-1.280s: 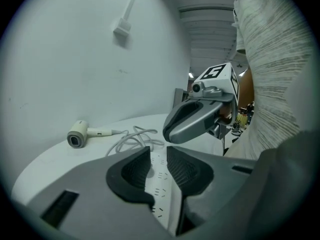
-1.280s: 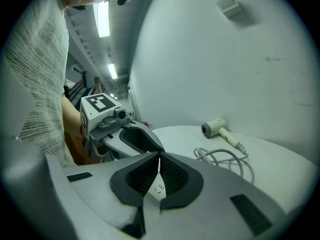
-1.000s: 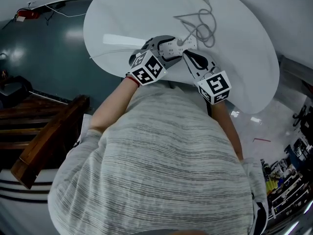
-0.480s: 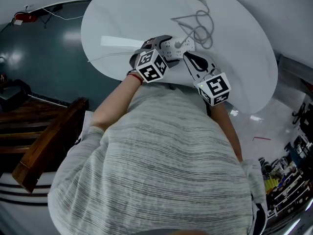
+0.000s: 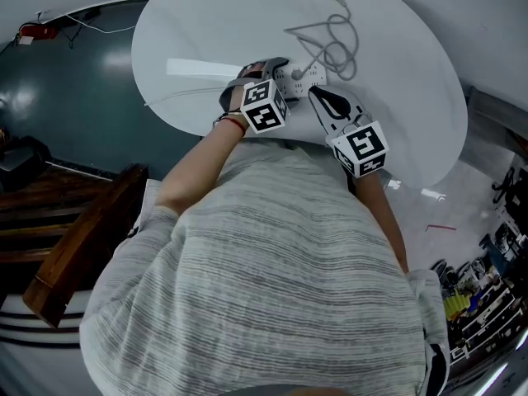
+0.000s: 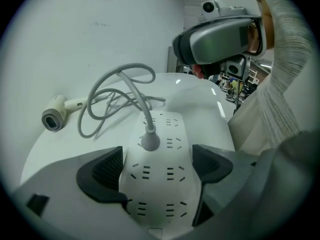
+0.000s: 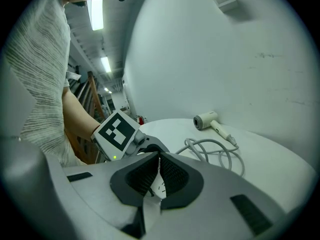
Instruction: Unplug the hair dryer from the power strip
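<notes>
A white power strip (image 6: 160,184) (image 5: 299,77) lies near the round table's front edge, with the hair dryer's grey plug (image 6: 149,141) standing in one of its sockets. The grey cord (image 6: 120,91) (image 7: 215,151) (image 5: 338,48) loops back to the white hair dryer (image 6: 54,116) (image 7: 206,120) at the far edge. My left gripper (image 6: 157,166) (image 5: 276,74) points steeply down over the strip. Its jaws are opening, and the strip's near end lies between the pads. My right gripper (image 7: 159,171) (image 5: 318,96) hovers just right of the strip, jaws together and holding nothing.
The white round table (image 5: 206,23) ends close to my body. A dark teal floor and a wooden bench (image 5: 82,238) lie to the left; clutter sits on the floor at the lower right (image 5: 470,295). A white wall stands behind the table.
My left gripper has dropped down onto the power strip and tipped more steeply, its marker cube sliding toward the strip. The right gripper has stayed put.
</notes>
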### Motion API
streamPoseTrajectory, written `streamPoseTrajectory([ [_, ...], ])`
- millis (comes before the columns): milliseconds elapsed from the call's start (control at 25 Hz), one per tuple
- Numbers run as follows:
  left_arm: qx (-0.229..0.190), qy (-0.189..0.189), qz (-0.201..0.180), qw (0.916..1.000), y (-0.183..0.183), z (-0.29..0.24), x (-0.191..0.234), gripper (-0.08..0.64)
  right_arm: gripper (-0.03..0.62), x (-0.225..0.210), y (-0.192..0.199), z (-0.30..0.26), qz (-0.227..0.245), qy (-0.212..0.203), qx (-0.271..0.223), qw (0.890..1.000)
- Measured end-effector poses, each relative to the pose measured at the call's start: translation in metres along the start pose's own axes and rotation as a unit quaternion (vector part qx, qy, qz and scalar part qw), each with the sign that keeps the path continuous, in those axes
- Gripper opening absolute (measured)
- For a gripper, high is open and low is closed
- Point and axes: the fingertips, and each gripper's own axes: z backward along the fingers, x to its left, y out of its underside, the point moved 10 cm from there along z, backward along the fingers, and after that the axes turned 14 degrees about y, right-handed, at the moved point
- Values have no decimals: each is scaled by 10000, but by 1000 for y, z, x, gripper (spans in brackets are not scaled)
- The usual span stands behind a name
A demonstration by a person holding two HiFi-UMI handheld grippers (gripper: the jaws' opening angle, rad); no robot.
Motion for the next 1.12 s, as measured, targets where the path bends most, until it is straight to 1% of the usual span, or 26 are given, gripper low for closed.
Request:
streamPoseTrajectory([
  [120,31,30,1,10000,-1,-2,1,426,28,1,1,-3,86,16,151,9998],
  [400,5,101,23,9999,-3,-5,3,431,29,2,3,-20,524,61,623,9967],
  [520,165,44,-111,9998,-4,-9,2,441,32,1,4,-33,666,62,884,9938],
  [560,252,14,-172,9995,-4,-11,2,446,53,1,5,-38,701,56,987,9926],
  [600,329,-2,-204,9992,-4,-12,2,449,100,2,6,-43,730,47,1099,9913],
  [640,384,4,-200,9991,-4,-13,2,449,107,2,7,-47,759,41,1205,9898],
  [880,533,110,-79,9985,-8,-12,3,449,107,5,9,-65,1009,125,1664,9808],
  [1120,562,113,-78,9983,-9,-15,4,449,105,5,8,-78,1572,145,1943,9682],
])
